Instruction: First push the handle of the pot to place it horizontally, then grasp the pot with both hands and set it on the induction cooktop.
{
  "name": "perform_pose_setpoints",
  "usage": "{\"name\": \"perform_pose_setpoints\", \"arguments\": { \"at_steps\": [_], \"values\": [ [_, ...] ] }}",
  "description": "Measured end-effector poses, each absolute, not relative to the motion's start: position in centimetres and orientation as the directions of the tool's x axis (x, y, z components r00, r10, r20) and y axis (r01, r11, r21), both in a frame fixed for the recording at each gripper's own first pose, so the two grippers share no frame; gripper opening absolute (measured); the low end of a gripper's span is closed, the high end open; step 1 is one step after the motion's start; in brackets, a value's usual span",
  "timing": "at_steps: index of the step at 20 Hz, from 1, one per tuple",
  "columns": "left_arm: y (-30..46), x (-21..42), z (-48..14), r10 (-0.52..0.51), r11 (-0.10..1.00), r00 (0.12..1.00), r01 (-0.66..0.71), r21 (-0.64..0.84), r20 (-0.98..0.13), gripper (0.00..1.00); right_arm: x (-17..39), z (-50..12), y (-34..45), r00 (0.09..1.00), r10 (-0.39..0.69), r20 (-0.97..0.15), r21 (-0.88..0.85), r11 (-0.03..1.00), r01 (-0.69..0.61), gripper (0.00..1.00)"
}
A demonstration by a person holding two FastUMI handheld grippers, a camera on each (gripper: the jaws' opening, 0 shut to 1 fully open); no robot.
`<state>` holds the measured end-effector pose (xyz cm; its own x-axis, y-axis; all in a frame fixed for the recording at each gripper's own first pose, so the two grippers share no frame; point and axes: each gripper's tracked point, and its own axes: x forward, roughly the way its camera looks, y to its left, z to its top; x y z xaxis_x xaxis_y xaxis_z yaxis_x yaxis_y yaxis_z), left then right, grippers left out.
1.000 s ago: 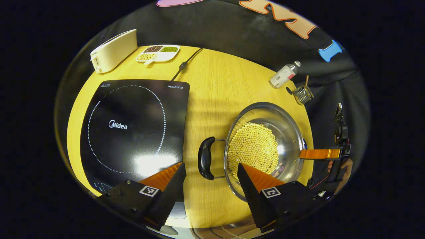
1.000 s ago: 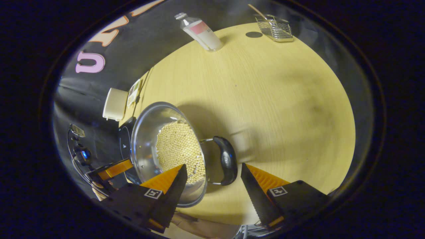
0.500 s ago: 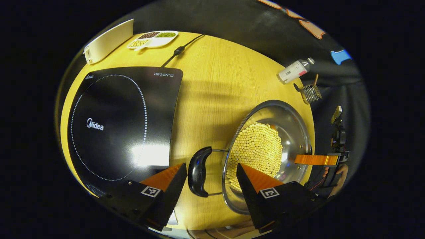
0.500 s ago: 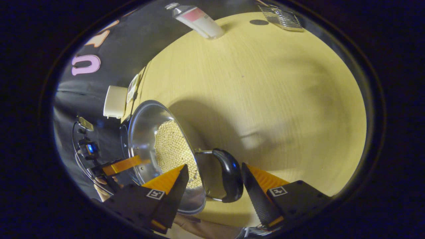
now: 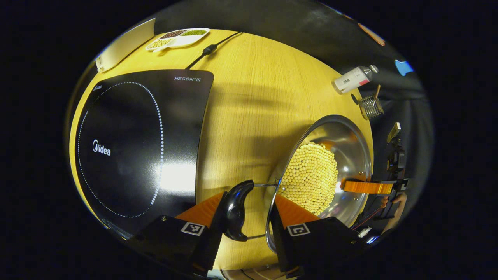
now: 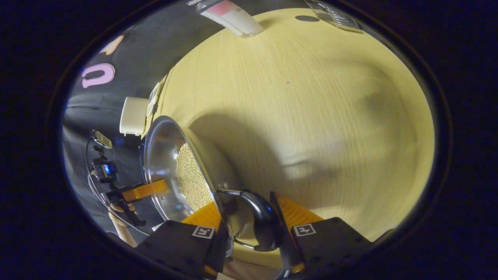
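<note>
A steel pot (image 5: 350,147) holding pale round beans (image 5: 311,177) stands on the wooden table, to the right of the black induction cooktop (image 5: 128,144). My left gripper (image 5: 248,196) has closed around the pot's near black handle (image 5: 235,212), one finger outside the handle and the other at the rim. My right gripper (image 5: 367,187) shows at the pot's far side. In the right gripper view, my right gripper (image 6: 247,210) clamps the other black handle (image 6: 262,221) against the pot (image 6: 163,147) wall. The left gripper (image 6: 144,190) and a hand show beyond.
At the table's back stand a white appliance (image 5: 122,44), a divided dish of beans (image 5: 177,37) and the cooktop's cord (image 5: 210,48). A lying bottle (image 5: 352,79) and a small wire basket (image 5: 371,107) sit behind the pot. Bare tabletop lies between pot and cooktop.
Both grippers came down and forward onto the pot's two handles. Their jaws narrowed from wide open to closed around a handle each.
</note>
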<state>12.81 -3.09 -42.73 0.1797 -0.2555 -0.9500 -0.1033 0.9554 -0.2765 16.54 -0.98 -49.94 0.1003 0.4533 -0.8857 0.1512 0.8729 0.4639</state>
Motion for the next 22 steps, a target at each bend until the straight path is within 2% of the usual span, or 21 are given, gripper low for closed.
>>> {"name": "perform_pose_setpoints", "arguments": {
  "at_steps": [3,8,9,13,14,16,17,18,19,21,22],
  "values": [
    [-3.0,12.8,-42.8,-0.248,0.957,0.180,-0.109,-0.270,-0.952,0.62,17.7,-49.1,-1.6,0.121,0.461,-0.879,0.475,0.868,0.144,0.52],
    [-3.2,11.0,-41.3,-0.231,0.961,0.181,-0.108,-0.253,-0.956,0.60,16.8,-48.3,-1.7,0.127,0.445,-0.887,0.459,0.879,0.127,0.51],
    [-3.3,10.4,-40.7,-0.237,0.960,0.186,-0.109,-0.260,-0.954,0.59,16.2,-47.8,-1.8,0.126,0.447,-0.886,0.461,0.879,0.124,0.57],
    [-3.6,7.6,-38.7,-0.268,0.947,0.194,-0.126,-0.295,-0.944,0.57,12.9,-45.8,-1.9,0.124,0.464,-0.877,0.478,0.870,0.123,0.56],
    [-3.6,7.0,-38.3,-0.271,0.947,0.194,-0.123,-0.298,-0.943,0.57,12.1,-45.3,-1.8,0.127,0.462,-0.878,0.476,0.873,0.111,0.51],
    [-3.5,5.9,-37.4,-0.274,0.947,0.198,-0.117,-0.300,-0.941,0.58,10.8,-44.4,-1.7,0.131,0.455,-0.881,0.468,0.879,0.096,0.51],
    [-3.4,5.4,-36.9,-0.275,0.947,0.203,-0.112,-0.301,-0.940,0.56,10.3,-43.7,-1.7,0.139,0.454,-0.880,0.468,0.879,0.095,0.56],
    [-3.3,5.0,-36.2,-0.277,0.946,0.209,-0.109,-0.304,-0.938,0.56,9.8,-43.0,-1.5,0.146,0.453,-0.879,0.469,0.879,0.093,0.56],
    [-3.0,4.6,-35.6,-0.279,0.946,0.216,-0.106,-0.307,-0.936,0.56,9.5,-42.3,-1.2,0.154,0.453,-0.878,0.469,0.879,0.088,0.51],
    [-2.4,3.8,-34.3,-0.282,0.946,0.229,-0.097,-0.311,-0.932,0.55,8.7,-41.0,-0.4,0.165,0.455,-0.875,0.471,0.879,0.077,0.51],
    [-1.9,3.6,-33.8,-0.284,0.945,0.235,-0.093,-0.312,-0.930,0.55,8.4,-40.5,0.2,0.172,0.457,-0.873,0.474,0.877,0.074,0.57]
  ]
}}
